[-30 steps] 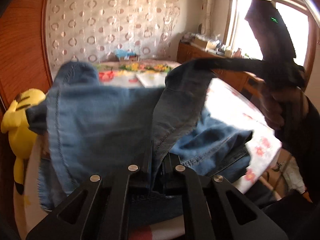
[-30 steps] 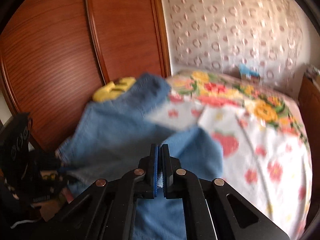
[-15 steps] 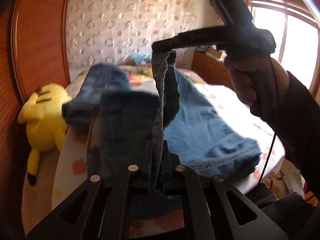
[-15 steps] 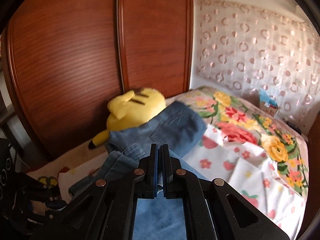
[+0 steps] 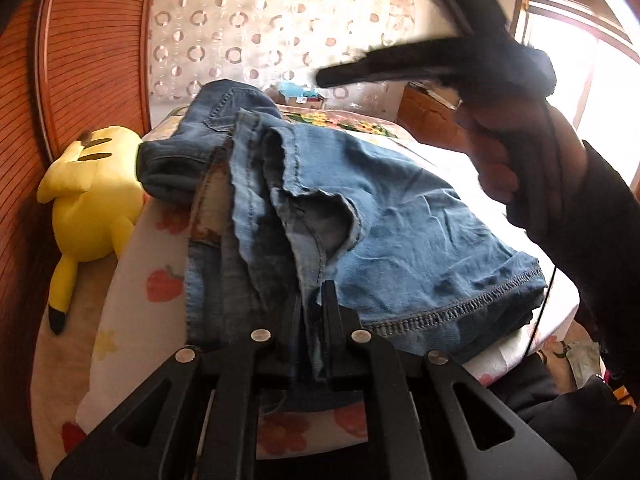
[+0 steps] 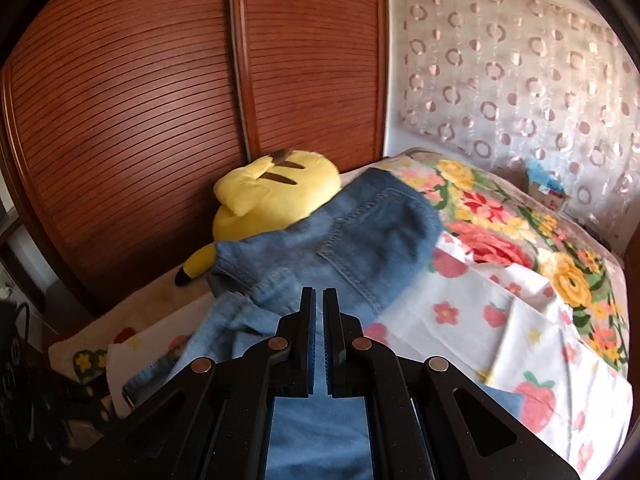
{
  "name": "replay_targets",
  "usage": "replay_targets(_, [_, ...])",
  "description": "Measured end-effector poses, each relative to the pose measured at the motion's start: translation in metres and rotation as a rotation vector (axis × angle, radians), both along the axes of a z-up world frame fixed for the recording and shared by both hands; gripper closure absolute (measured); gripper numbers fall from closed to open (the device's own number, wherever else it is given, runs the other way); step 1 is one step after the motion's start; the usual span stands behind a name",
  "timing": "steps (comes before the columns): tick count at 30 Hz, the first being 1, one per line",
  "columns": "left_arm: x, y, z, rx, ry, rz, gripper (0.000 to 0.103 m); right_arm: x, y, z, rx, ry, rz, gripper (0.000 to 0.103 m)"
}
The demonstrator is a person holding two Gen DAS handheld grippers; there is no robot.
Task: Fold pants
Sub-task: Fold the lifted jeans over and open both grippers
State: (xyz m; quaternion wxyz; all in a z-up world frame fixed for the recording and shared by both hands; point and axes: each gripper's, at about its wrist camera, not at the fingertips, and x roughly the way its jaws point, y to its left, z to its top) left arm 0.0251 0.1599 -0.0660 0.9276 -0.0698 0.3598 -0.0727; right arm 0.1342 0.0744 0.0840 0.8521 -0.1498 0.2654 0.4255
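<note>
Pants: I see the blue denim pants (image 5: 400,232) heaped in folds on the bed, filling the middle of my left wrist view, with a stitched hem at the lower right of the pile and a darker waistband end toward the upper left. In my right wrist view the same pants (image 6: 360,240) lie across the lower centre, a back pocket showing.

Left gripper: my left gripper (image 5: 312,304) sits at the bottom centre of its view. Its jaws have just been opening a little and stand only a narrow way apart, with a fold of denim between them. I read the pads as still pressing on that fold.

Right gripper: my right gripper (image 6: 319,308) sits at the bottom centre of its own view, its jaws nearly closed with only a thin slit between the blue pads. Denim shows behind the slit and below; I cannot tell whether any cloth is pinched. In the left wrist view the same tool crosses the upper right, blurred, carried by a hand (image 5: 528,152) in a dark sleeve, its tip clear of the pants.

Bed: the flowered, strawberry-print bedsheet (image 6: 500,320) carries the pants.

Toy: a yellow plush toy with black-tipped ears (image 5: 88,200) lies at the left edge of the bed, just beside the pants, against the reddish-brown slatted wardrobe doors (image 6: 140,120).
</note>
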Motion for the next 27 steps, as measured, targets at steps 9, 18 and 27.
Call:
replay_targets(9, [0.004, 0.005, 0.013, 0.051, -0.044, 0.048, 0.053, -0.006, -0.087, -0.012, 0.010, -0.008, -0.132, 0.088])
replay_targets(18, [0.028, -0.005, 0.024, 0.090, -0.066, 0.040, 0.027, -0.031, -0.145, -0.038, -0.020, -0.003, -0.225, 0.064])
replay_targets(27, [0.077, -0.005, 0.029, 0.176, -0.057, 0.018, 0.033, -0.025, -0.153, -0.065, -0.026, 0.066, -0.248, 0.061])
